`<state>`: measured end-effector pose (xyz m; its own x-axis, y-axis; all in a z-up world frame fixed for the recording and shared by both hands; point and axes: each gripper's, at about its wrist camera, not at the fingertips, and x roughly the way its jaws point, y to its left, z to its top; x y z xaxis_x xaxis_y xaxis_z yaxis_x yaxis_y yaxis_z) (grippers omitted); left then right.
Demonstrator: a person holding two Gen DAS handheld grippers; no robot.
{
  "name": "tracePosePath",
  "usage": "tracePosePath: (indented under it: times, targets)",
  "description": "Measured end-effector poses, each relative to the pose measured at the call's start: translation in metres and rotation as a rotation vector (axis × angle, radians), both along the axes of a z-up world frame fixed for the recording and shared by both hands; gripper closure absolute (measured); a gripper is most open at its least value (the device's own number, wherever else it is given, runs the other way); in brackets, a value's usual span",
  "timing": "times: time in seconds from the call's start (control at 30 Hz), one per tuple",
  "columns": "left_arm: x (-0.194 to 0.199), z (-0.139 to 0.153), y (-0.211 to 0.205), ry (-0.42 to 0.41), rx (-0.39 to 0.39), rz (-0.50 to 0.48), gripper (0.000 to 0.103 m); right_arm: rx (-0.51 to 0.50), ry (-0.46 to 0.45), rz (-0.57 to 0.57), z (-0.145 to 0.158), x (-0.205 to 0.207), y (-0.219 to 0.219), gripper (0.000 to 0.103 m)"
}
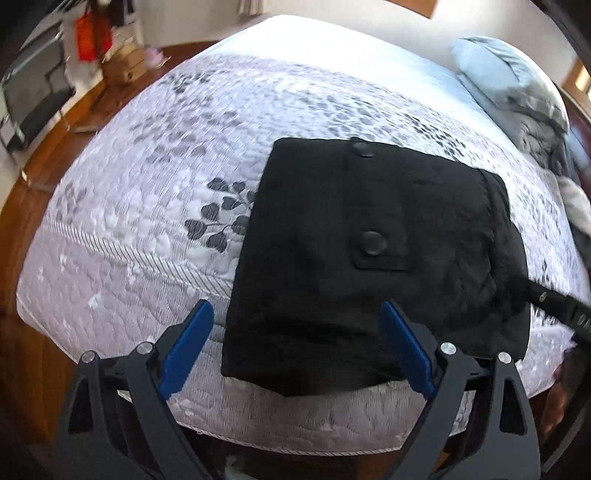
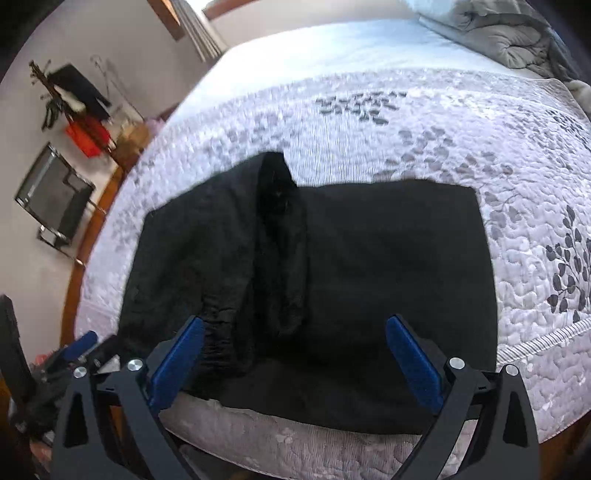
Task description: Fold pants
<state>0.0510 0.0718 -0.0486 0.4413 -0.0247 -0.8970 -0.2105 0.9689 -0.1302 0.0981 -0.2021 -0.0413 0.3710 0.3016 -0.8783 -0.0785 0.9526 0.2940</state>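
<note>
Left wrist view first: black pants (image 1: 373, 258) folded into a squarish bundle near the front edge of the bed (image 1: 147, 192), on the leaf-patterned quilt (image 1: 122, 236); slightly longer running away from the camera, tilted a bit clockwise; button tab (image 1: 373, 240) on top with two round buttons lined up front to back; left tongs (image 1: 295, 343) spread wide, blue pads either side of the bundle's near-left corner, gripping nothing; part of the right tongs (image 1: 554, 302) poking in at the right, at the bundle's edge, hard to read more; gray blanket (image 1: 532, 122) heaped at the far right; glass stand (image 1: 33, 103) and something red (image 1: 92, 37) off on the wooden floor, blurry.

Right wrist view: same pants (image 2: 369, 277), here wider left to right; buttons not visible from here; instead a thick rumpled ridge running front to back, gathered waistband (image 2: 221, 332) by the left pad; right tongs (image 2: 295, 358) wide apart too, empty, over the near edge; left tongs (image 2: 81, 343) peeking in low left; blanket (image 2: 498, 33) top right; glass stand (image 2: 55, 206) left.
</note>
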Motion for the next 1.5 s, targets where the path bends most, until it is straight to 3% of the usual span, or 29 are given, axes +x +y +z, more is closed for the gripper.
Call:
tracePosePath:
  times: [0.2,0.4,0.43,0.47,0.57,0.77,1.03,1.2,1.5]
  targets:
    - [0.010,-0.018,0.006,0.060,-0.029,0.017,0.012,0.036,0.085,0.001,-0.025,0.012,0.004,0.004]
    - [0.007,-0.022,0.006,0.067,-0.055,0.030,0.012,0.016,0.101,0.056,-0.034,0.019,0.019,0.003]
    - [0.007,-0.021,0.007,0.065,-0.053,0.033,0.012,0.023,0.088,0.091,-0.033,0.018,0.025,0.008]
    - [0.007,-0.020,0.009,0.060,-0.048,0.038,0.012,0.031,0.077,0.117,-0.033,0.017,0.030,0.025]
    - [0.004,-0.015,0.017,0.044,-0.028,0.068,0.012,0.056,0.066,0.133,-0.032,0.017,0.034,0.057]
    - [0.001,-0.014,0.039,0.042,-0.051,0.150,0.012,0.079,-0.004,0.170,-0.011,0.006,0.034,0.081]
    - [-0.005,-0.003,0.039,0.015,-0.080,0.172,0.012,0.139,-0.115,0.224,0.034,-0.009,0.033,0.084]
    - [-0.005,0.005,0.013,0.002,-0.141,0.082,0.012,0.142,-0.153,0.208,0.050,-0.019,0.022,0.084]
    - [-0.002,0.020,-0.025,-0.026,-0.130,-0.003,0.012,0.127,-0.185,0.110,0.065,-0.031,-0.022,0.084]
